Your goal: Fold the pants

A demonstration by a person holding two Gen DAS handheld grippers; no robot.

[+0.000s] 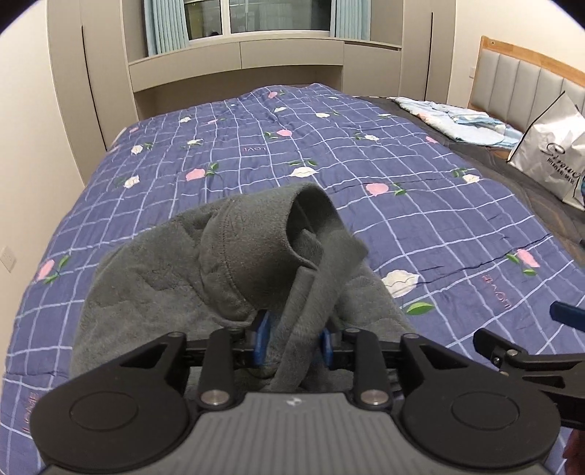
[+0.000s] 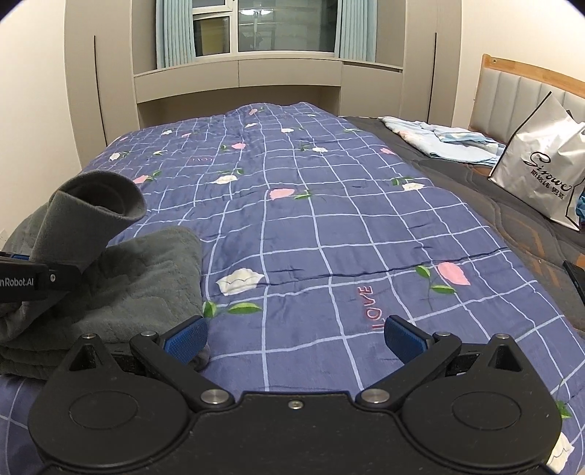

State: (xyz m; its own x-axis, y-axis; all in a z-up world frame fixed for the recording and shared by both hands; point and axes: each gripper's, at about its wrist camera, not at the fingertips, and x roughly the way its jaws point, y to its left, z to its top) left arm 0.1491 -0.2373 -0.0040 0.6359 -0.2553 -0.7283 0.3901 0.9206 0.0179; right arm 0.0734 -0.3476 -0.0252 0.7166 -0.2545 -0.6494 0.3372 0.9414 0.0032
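Observation:
Grey fleece pants (image 1: 182, 285) lie folded in a thick stack on the blue checked quilt (image 1: 402, 190). My left gripper (image 1: 294, 338) is shut on a bunched fold of the pants and holds that end raised, so it curls over the fingers. In the right wrist view the same pants (image 2: 139, 285) sit at the left with the raised curl above them. My right gripper (image 2: 294, 334) is open and empty over the quilt (image 2: 329, 219), its left fingertip just beside the stack's edge.
A white shopping bag (image 2: 541, 168) stands at the right by the padded headboard (image 2: 512, 95). Light blue bedding (image 2: 438, 142) lies at the far right. Cabinets and a window (image 2: 256, 33) stand beyond the bed.

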